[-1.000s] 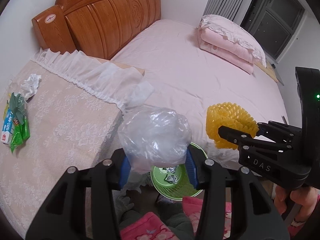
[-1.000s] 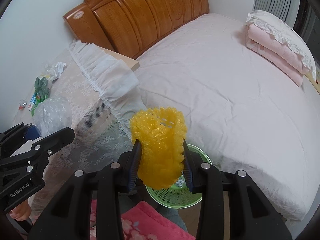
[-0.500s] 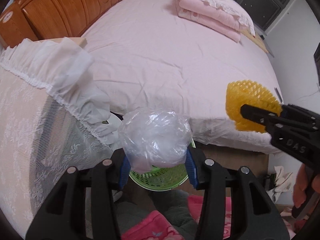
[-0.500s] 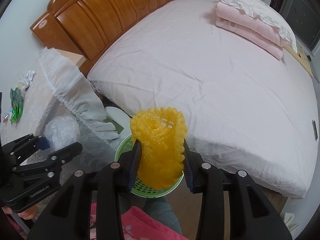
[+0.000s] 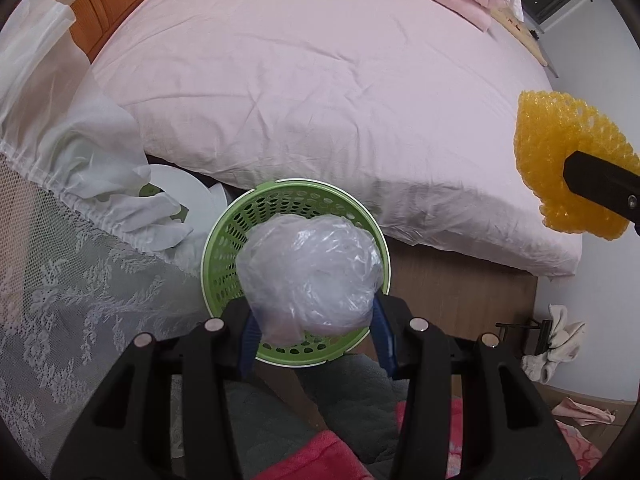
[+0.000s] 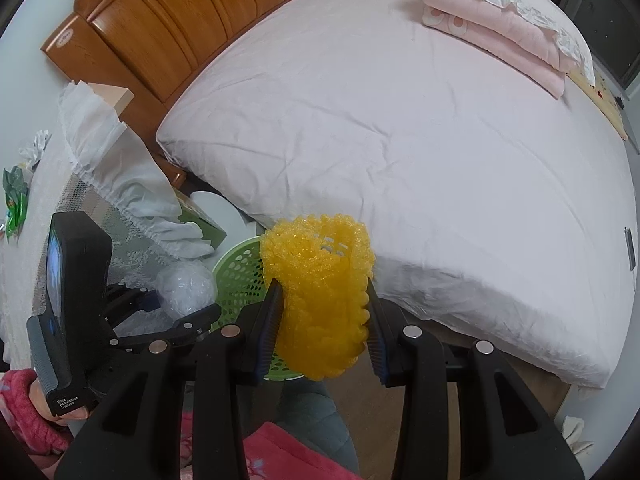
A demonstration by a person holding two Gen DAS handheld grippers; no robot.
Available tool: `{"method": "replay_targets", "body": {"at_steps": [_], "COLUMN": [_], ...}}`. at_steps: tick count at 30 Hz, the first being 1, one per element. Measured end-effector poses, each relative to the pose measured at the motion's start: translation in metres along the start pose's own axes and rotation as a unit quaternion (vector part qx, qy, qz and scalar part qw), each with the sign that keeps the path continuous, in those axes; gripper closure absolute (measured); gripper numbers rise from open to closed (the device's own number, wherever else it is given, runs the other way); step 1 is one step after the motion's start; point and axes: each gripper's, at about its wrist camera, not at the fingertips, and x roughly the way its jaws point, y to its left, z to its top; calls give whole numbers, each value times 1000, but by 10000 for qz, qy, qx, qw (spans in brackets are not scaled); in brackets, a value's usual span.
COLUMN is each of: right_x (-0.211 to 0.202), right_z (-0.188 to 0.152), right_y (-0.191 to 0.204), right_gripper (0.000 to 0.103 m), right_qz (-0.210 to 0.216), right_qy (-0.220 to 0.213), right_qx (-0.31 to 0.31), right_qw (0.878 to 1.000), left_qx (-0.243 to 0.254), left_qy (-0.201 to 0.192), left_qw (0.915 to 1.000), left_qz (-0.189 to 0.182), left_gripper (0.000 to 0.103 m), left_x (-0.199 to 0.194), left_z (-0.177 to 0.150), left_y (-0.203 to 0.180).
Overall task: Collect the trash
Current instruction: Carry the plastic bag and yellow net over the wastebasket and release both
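My left gripper is shut on a crumpled clear plastic bag, held right above the round green mesh basket on the floor beside the bed. My right gripper is shut on a yellow foam fruit net, over the basket's right side. In the left wrist view the yellow net and a right finger show at the right edge. The right wrist view shows the left gripper with its plastic bag at lower left.
A pink bed with a wooden headboard fills the upper part. A lace-covered table stands left, with green wrappers and crumpled paper on it. A white round object lies behind the basket. Folded pink bedding sits far.
Both grippers have dropped and tilted downward toward the basket, each still holding its trash. The plastic bag now hangs directly over the basket's opening; the table's wrappers left the left view.
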Motion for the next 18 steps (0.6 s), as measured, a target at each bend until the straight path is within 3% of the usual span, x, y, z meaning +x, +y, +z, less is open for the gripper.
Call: {"method": "replay_targets", "body": {"at_steps": [2, 4, 7, 18], "right_x": [0, 0, 0, 1], "right_z": [1, 1, 1, 2], "right_y": [-1, -1, -3, -6], "right_gripper": [63, 63, 63, 63], "right_qz": [13, 20, 35, 131], "right_qy": [-8, -17, -24, -8], "right_qx": [0, 11, 37, 123], "right_qw": [10000, 10000, 10000, 9998], "left_qx": [-8, -98, -146, 160], "left_qy": [-28, -93, -285, -720], "left_qw": [10000, 9999, 9994, 9958], "left_qz": [12, 81, 97, 532], "left_gripper": [47, 19, 12, 12], "left_x": [-3, -8, -21, -60], "left_z": [0, 0, 1, -8], "left_y": [0, 1, 2, 1]}}
